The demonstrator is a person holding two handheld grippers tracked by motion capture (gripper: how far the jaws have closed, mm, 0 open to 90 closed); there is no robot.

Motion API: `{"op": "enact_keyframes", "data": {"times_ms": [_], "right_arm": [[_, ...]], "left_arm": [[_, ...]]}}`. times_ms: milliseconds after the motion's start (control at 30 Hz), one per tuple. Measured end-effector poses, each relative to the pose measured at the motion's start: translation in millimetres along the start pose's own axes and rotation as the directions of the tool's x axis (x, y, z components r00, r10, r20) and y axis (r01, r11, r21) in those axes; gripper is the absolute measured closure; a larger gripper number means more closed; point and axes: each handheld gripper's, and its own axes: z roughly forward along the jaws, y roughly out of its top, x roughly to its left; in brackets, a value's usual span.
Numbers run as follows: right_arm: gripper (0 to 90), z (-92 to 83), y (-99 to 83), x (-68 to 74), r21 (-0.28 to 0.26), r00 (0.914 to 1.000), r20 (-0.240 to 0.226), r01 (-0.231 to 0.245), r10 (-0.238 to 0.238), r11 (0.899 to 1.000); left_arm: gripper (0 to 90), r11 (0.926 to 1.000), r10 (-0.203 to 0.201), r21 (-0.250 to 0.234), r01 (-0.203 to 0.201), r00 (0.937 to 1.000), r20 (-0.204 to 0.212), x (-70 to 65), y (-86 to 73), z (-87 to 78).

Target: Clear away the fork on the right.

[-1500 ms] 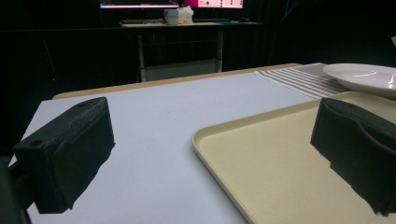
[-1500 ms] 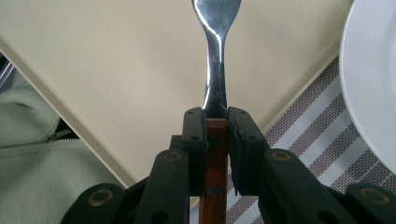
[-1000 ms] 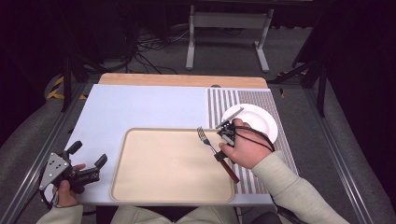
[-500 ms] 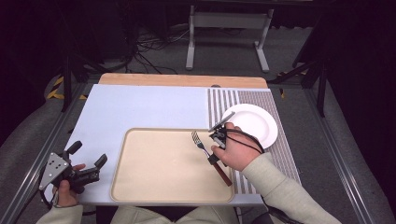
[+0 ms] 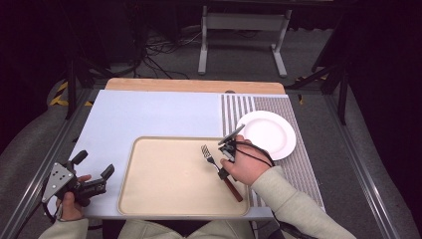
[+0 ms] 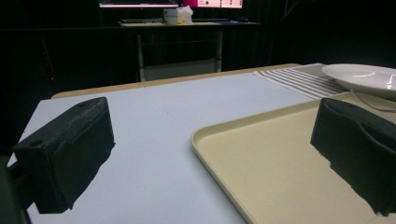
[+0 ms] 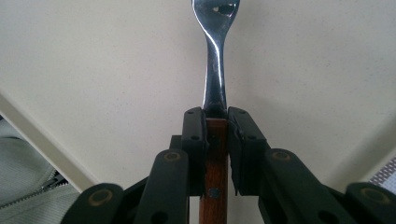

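The right tool (image 5: 225, 160), clenched on the fork (image 5: 214, 162), has carried it from the plate (image 5: 266, 133) down over the tray's (image 5: 164, 199) right edge; placing seems near. The left tool (image 5: 94, 179) rests released.

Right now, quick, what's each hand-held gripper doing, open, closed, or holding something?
Left hand-held gripper: open, holding nothing, beside the beige tray.
Right hand-held gripper: closed on the wooden-handled fork, over the tray.
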Motion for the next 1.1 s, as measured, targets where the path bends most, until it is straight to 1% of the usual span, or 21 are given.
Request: {"op": "enact_keyframes", "data": {"times_ms": [67, 167, 433, 733, 1100], "right_arm": [[77.7, 2.4, 0.2, 0.2, 0.006, 1.0000, -0.005, 0.000, 0.000, 1.000], [77.7, 4.6, 0.6, 0.8, 0.013, 1.0000, -0.001, 0.003, -0.003, 1.000], [77.7, 14.8, 0.4, 2.7, 0.037, 0.9999, 0.006, -0.013, 0.013, 0.999], [77.6, 19.5, -0.4, 2.4, 0.054, 0.9997, 0.000, -0.026, 0.026, 0.998], [77.4, 22.4, -0.5, 2.5, 0.058, 0.9993, -0.006, -0.036, 0.037, 0.998]], "left_arm": [[0.0, 1.0000, -0.005, 0.000, 0.005, 1.0000, 0.001, 0.0, 0.0, -0.1], [0.0, 1.0000, -0.001, 0.001, 0.001, 1.0000, 0.002, 0.2, 0.1, -0.1], [0.0, 1.0000, -0.001, -0.003, 0.001, 1.0000, 0.000, 0.0, 0.4, -0.2], [0.0, 1.0000, 0.002, -0.002, -0.002, 1.0000, 0.001, -0.2, 0.5, -0.2], [0.0, 1.0000, 0.002, -0.001, -0.002, 1.0000, 0.002, -0.2, 0.4, 0.0]]}}
